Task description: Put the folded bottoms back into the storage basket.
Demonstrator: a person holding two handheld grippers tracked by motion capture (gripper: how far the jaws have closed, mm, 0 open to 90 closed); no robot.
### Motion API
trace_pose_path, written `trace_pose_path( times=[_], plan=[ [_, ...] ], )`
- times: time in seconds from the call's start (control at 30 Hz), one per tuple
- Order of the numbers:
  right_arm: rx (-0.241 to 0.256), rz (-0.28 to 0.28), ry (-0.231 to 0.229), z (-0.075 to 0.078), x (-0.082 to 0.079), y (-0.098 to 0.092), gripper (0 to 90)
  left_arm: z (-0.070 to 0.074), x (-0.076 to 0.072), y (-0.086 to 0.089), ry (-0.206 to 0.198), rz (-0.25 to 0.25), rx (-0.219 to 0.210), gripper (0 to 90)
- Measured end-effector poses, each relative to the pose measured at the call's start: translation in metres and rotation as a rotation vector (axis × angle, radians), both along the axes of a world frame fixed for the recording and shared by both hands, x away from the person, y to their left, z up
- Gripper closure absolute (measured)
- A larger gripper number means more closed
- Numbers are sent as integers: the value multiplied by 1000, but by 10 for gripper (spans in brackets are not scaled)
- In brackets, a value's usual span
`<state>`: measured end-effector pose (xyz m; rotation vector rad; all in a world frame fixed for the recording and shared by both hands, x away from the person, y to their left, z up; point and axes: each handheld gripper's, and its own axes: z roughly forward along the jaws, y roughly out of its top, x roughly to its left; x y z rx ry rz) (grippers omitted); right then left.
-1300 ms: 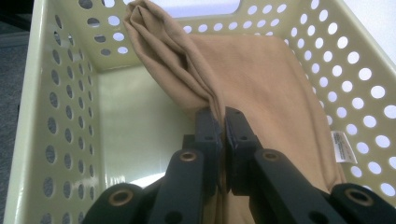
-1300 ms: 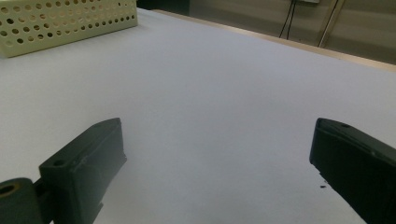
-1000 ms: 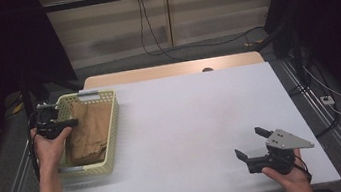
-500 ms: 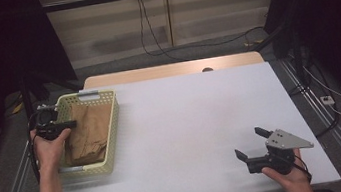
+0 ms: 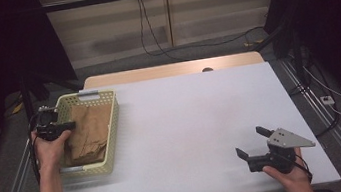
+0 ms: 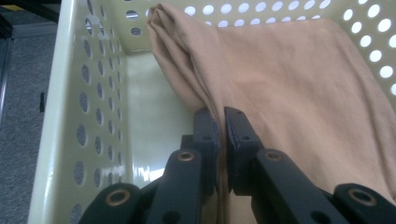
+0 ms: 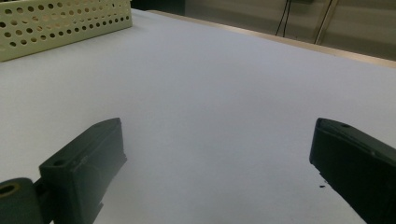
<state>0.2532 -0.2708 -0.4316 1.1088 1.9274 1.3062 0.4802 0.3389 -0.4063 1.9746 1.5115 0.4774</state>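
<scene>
A tan cloth (image 5: 88,133) lies crumpled inside a pale yellow perforated basket (image 5: 112,129) at the table's left edge. My left gripper (image 5: 67,125) reaches in over the basket's left wall. In the left gripper view its jaws are shut on a fold at the edge of the cloth (image 6: 289,88), with the gripper (image 6: 223,122) near the basket wall (image 6: 65,116). My right gripper (image 5: 251,141) rests low at the table's front right, jaws wide apart with nothing between them; in the right gripper view the gripper (image 7: 217,144) faces bare white tabletop.
The white table top (image 5: 197,117) stretches between the basket and the right gripper. A wooden strip (image 5: 170,71) runs along the far edge. The basket (image 7: 56,23) appears far off in the right gripper view. Cables lie on the floor behind.
The left gripper has shifted slightly within the basket, toward its left wall, still holding the cloth. The right gripper has stayed in place.
</scene>
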Motion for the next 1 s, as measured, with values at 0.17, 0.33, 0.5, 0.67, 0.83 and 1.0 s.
trace_pose_path(
  times=[0.17, 0.33, 0.5, 0.67, 0.83, 1.0],
  plan=[
    [-2, 3, 3, 0, 0, 1, 32, -2, 2, 3, 10, 32, -4, 841],
    [-6, 2, 6, -1, 1, 1, 32, -2, 2, 4, 15, 34, 4, 831],
    [-4, 0, 5, 0, 0, 1, 32, -3, 2, 4, 27, 46, 17, 793],
    [-8, -1, 5, -1, 1, 1, 32, -3, 2, 3, 28, 42, 18, 716],
    [-7, -3, 5, -1, 0, 1, 33, -3, 2, 4, 29, 54, -6, 644],
    [-10, -6, 3, -1, 1, 1, 33, -3, 3, 1, 32, 36, 0, 582]
  ],
)
